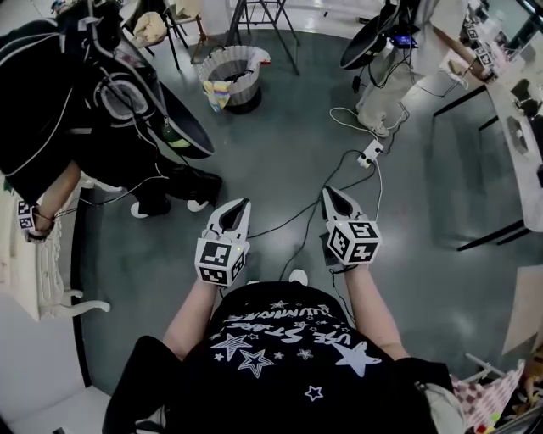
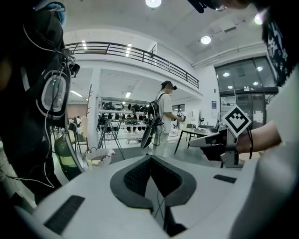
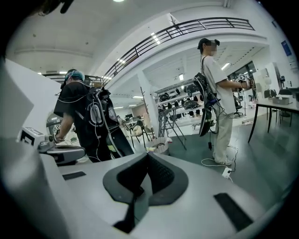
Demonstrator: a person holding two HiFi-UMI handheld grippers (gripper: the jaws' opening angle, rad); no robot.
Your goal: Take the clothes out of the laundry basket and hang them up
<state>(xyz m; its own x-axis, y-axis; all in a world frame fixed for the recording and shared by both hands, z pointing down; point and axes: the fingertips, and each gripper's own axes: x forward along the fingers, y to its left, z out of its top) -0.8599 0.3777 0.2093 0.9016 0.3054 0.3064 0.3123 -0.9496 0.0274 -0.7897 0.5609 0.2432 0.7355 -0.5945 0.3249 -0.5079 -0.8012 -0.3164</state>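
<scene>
The laundry basket [image 1: 233, 76] stands on the dark floor well ahead of me, pale-sided, with yellow and white cloth in it. It also shows small in the left gripper view [image 2: 98, 158] and the right gripper view [image 3: 160, 145]. My left gripper [image 1: 244, 202] and right gripper [image 1: 329, 191] are held side by side in front of my chest, pointing forward and slightly down. Both are shut with nothing between the jaws. The same shut tips appear in the left gripper's [image 2: 150, 158] own view and the right gripper's [image 3: 147, 154] own view.
A person in black [image 1: 85, 102] stands close at the left beside a white bench [image 1: 34, 271]. Another person [image 3: 219, 93] stands further back on the right. A power strip [image 1: 369, 154] with cables lies on the floor ahead. Stand legs [image 1: 263, 21] rise behind the basket; tables [image 1: 517, 119] line the right.
</scene>
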